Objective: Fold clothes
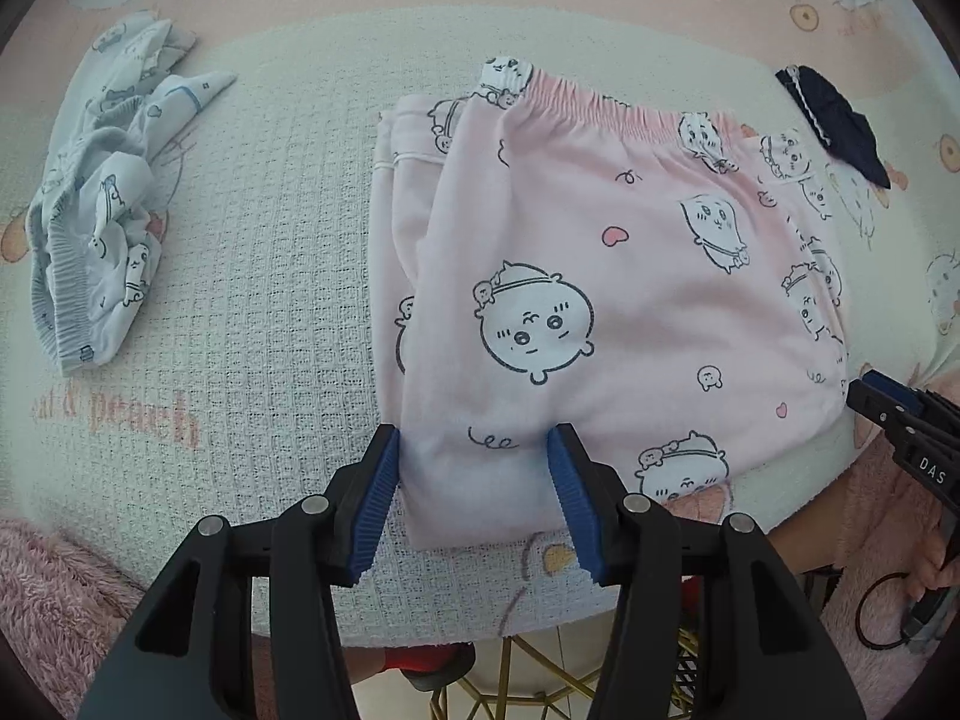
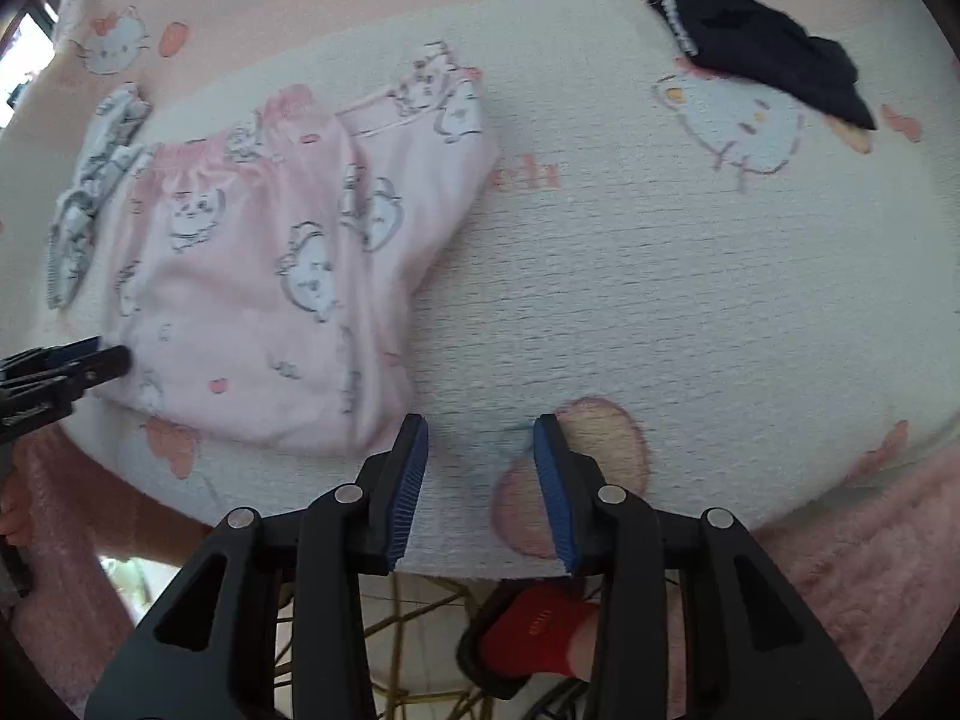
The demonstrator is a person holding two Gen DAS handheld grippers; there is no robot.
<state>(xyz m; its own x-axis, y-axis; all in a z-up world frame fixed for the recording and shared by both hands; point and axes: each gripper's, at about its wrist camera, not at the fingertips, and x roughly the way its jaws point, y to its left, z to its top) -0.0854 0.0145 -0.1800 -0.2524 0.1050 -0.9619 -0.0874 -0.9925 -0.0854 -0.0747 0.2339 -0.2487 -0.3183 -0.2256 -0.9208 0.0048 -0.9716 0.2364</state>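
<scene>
bare cloth [image 2: 690, 312] between pink pants [image 2: 252, 276], dark garment [image 2: 762, 54].

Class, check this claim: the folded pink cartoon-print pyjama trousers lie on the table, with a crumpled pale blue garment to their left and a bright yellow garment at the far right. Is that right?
Not quite. The garment at the far right is dark navy, not yellow, as the left wrist view shows. The folded pink cartoon-print pyjama trousers and crumpled pale blue garment are as stated.

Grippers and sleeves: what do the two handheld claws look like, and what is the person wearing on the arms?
Both the left claw and the right claw have matte black angular plastic arms with silver round pivot pins and ribbed blue pads lining the fingers. Seen from the left wrist view, the right claw carries white "DAS" lettering. The sleeves are fluffy pink fleece.
</scene>
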